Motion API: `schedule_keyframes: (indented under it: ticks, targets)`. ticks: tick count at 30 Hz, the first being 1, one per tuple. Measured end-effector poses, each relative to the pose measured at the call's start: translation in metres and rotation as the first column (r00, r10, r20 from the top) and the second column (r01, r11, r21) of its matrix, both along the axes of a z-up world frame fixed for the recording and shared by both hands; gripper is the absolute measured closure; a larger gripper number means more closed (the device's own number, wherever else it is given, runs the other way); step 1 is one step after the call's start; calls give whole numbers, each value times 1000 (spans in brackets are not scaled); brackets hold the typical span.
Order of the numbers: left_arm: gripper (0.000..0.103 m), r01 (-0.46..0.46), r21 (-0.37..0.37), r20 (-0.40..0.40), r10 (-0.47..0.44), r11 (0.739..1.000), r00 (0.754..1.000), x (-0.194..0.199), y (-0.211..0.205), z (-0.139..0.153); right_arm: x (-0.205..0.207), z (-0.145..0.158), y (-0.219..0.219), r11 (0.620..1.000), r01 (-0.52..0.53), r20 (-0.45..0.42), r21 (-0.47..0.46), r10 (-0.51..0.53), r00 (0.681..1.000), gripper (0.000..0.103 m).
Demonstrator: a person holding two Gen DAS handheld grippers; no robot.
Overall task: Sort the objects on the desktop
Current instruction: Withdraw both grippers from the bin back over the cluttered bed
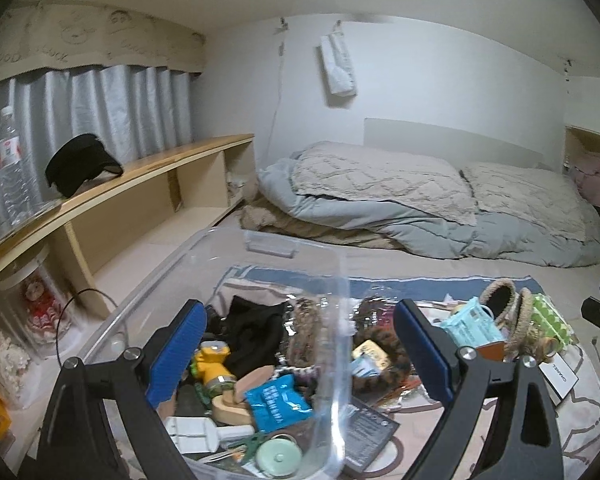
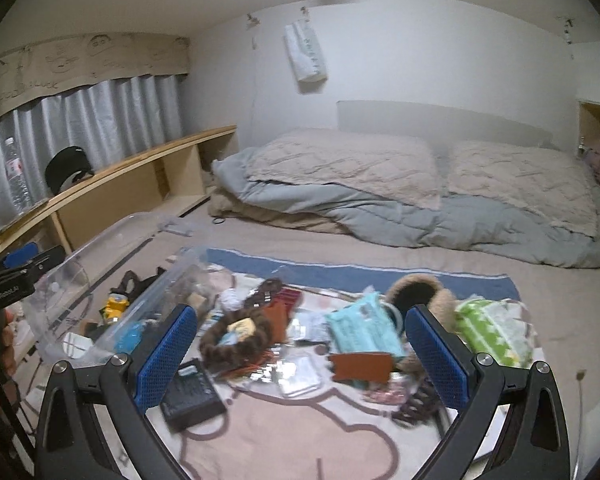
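We hold the left gripper (image 1: 300,344) spread wide over the clear plastic bin (image 1: 260,240) of odds and ends and the right gripper (image 2: 302,354) equally agape and empty above the blanket's clutter — mask pack (image 2: 364,334), brown scrunchie (image 2: 236,340), black box (image 2: 192,394).

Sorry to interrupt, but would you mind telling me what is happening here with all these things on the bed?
A person is sorting small items with a handheld gripper in each hand. The left gripper hangs open over a clear plastic bin that already holds a yellow toy, a blue packet and black cloth. The right gripper is open and empty above a pile on the blanket: a brown hair band, a teal packet and a black box.
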State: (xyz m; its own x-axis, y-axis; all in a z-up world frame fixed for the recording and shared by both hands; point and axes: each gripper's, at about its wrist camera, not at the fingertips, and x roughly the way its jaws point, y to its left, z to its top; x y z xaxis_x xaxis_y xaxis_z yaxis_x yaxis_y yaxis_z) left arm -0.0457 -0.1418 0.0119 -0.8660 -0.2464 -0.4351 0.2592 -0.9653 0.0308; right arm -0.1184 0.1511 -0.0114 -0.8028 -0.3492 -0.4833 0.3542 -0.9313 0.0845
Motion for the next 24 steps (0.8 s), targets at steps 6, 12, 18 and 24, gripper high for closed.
schedule_keyframes:
  ticks: [6, 12, 18, 24]
  targets:
    - [8, 43, 1, -15, -43, 999, 999, -7, 27, 2, 4, -4, 30, 998, 57, 2, -8, -57, 998, 0]
    - [8, 90, 10, -40, -89, 996, 995, -12, 57, 6, 13, 1, 59, 993, 118, -29, -10, -118, 993, 0]
    - [8, 137, 16, -56, -135, 991, 989, -18, 92, 10, 12, -2, 77, 986, 168, -23, 9, -167, 986, 0]
    - [8, 185, -11, -85, -185, 983, 979, -17, 123, 13, 9, -12, 88, 979, 205, 53, -13, -204, 978, 0]
